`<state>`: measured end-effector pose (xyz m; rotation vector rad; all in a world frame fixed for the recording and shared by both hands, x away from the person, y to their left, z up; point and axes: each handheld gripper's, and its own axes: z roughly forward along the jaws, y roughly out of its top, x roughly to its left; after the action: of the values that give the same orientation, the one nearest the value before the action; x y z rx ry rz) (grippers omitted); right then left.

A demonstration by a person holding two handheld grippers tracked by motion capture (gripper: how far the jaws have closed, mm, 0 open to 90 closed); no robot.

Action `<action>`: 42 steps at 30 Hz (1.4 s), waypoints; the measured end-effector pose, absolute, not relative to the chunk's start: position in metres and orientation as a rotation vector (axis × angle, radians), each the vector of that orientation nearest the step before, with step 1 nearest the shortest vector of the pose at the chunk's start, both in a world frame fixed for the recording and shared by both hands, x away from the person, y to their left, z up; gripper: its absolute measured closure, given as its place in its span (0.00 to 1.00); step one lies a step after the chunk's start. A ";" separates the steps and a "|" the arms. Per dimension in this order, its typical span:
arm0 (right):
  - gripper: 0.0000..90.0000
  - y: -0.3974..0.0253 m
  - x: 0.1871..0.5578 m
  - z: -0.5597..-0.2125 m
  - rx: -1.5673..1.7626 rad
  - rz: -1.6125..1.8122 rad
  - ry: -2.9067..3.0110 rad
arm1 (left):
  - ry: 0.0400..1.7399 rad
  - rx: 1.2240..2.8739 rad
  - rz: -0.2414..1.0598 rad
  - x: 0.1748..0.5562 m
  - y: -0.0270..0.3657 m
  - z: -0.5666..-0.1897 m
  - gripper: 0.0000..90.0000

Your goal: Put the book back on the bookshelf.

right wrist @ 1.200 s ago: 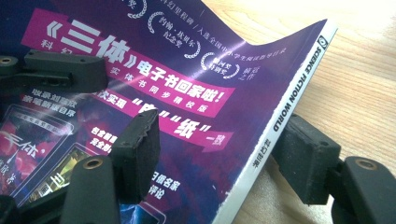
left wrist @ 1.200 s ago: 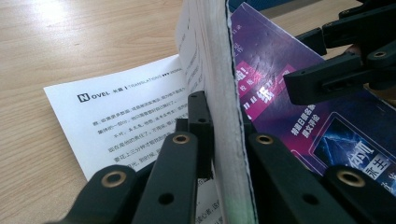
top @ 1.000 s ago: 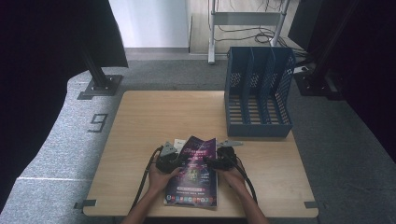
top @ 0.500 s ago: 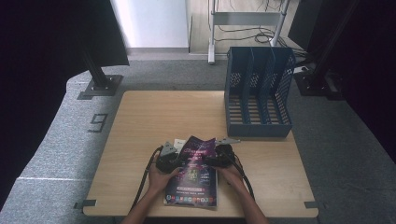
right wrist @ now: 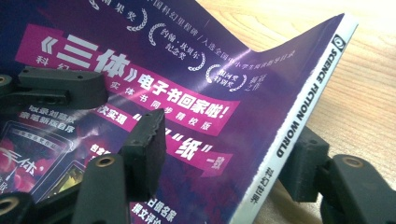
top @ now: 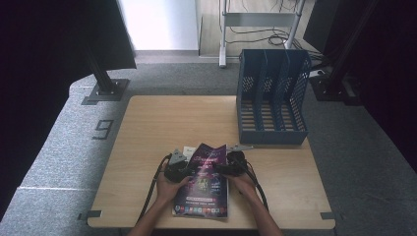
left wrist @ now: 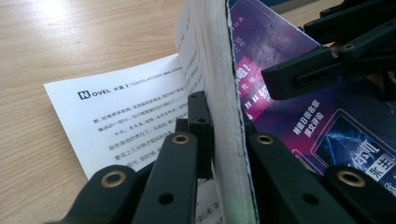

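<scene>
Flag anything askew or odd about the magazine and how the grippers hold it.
The purple magazine is not flat: its far end curls up off the table. The left gripper pinches its page edge and the right gripper its spine. One white inner page splays out flat on the wood.

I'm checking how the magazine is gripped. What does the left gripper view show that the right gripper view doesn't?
Left gripper view: the page edges between the left claw jaws, and a white printed page lying on the table. Right gripper view: the spine reading SCIENCE FICTION WORLD, between the right claw jaws. Both: the purple cover and the other claw.
</scene>
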<state>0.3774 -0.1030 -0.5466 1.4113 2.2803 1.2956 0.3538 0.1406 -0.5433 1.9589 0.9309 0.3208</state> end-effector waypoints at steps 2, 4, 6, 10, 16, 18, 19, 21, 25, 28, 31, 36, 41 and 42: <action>0.47 -0.104 0.378 -0.547 1.415 1.295 2.279 | 0.932 1.959 0.322 0.354 0.140 -0.543 0.95; 0.49 -0.105 0.379 -0.548 1.424 1.298 2.283 | 0.932 1.958 0.319 0.354 0.141 -0.543 0.95; 0.50 -0.105 0.379 -0.548 1.429 1.301 2.286 | 0.932 1.956 0.317 0.354 0.141 -0.543 0.95; 0.52 -0.106 0.379 -0.548 1.436 1.306 2.290 | 0.932 1.953 0.314 0.354 0.141 -0.543 0.95; 0.66 -0.111 0.379 -0.547 1.438 1.314 2.284 | 0.930 1.946 0.316 0.354 0.141 -0.543 0.95; 0.67 -0.113 0.379 -0.546 1.431 1.322 2.285 | 0.926 1.944 0.317 0.353 0.141 -0.543 0.95; 0.68 -0.113 0.378 -0.545 1.421 1.325 2.287 | 0.925 1.942 0.317 0.353 0.141 -0.542 0.95; 0.70 -0.115 0.377 -0.543 1.416 1.350 2.281 | 0.922 1.933 0.317 0.352 0.142 -0.540 0.95; 0.72 -0.117 0.375 -0.539 1.407 1.379 2.273 | 0.909 1.913 0.317 0.350 0.144 -0.534 0.95; 0.73 -0.119 0.372 -0.534 1.378 1.401 2.259 | 0.897 1.898 0.321 0.349 0.145 -0.528 0.94; 0.73 -0.120 0.369 -0.528 1.355 1.422 2.246 | 0.883 1.883 0.324 0.346 0.146 -0.522 0.94; 0.74 -0.121 0.362 -0.517 1.303 1.458 2.212 | 0.858 1.856 0.337 0.342 0.148 -0.511 0.95; 0.75 -0.120 0.356 -0.508 1.251 1.460 2.188 | 0.844 1.832 0.348 0.339 0.150 -0.505 0.95; 0.75 -0.120 0.355 -0.506 1.237 1.465 2.181 | 0.843 1.828 0.347 0.339 0.151 -0.504 0.95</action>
<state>0.3546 -0.1199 -0.5055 1.2367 2.1811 1.4649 0.3389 0.1510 -0.5039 1.8283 0.8433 0.3474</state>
